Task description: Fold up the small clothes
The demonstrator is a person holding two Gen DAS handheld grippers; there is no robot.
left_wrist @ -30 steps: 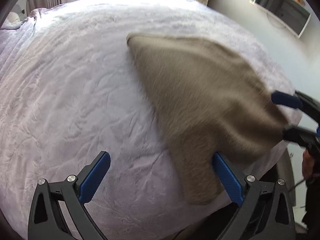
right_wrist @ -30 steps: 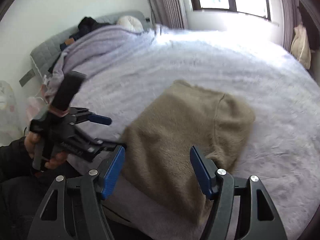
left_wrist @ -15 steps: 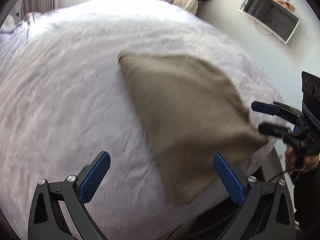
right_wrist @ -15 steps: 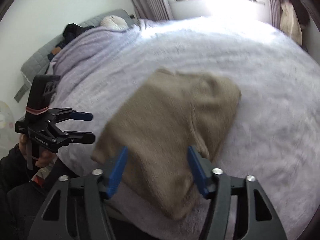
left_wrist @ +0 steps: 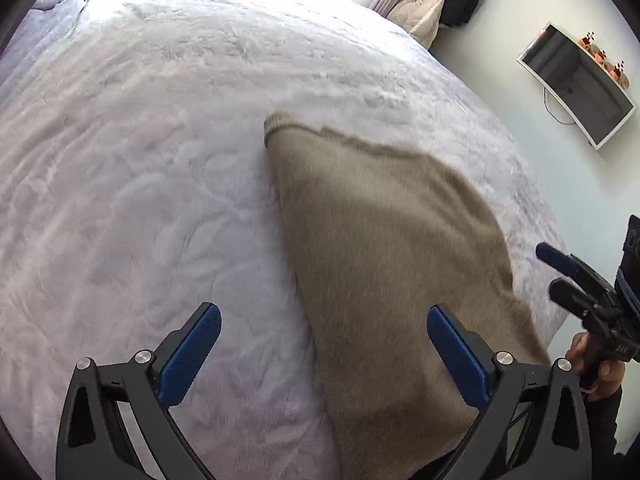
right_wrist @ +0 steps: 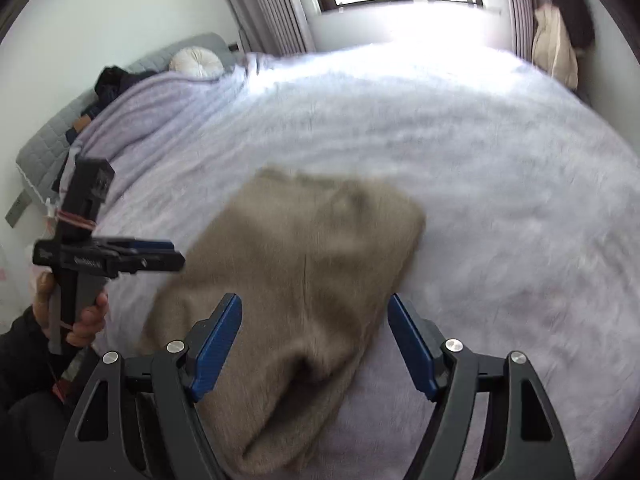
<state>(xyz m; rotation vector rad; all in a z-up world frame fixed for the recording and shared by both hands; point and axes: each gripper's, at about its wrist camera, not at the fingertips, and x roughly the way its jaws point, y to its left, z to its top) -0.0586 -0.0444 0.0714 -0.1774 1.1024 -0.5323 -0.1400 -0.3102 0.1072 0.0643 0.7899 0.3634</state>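
Sweater (right_wrist: 296, 264) lies flat beyond both open jaws.

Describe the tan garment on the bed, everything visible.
The tan garment is a fuzzy, knit-looking piece in beige-brown, folded into a rough rectangle with a ribbed edge at its far end. A seam line runs down its top layer. It lies flat on the lavender blanket near the bed's near edge, its closest end drooping slightly over that edge. Neither the left gripper nor the right gripper touches it; both stand open above its near end. Motion blur hides finer detail.
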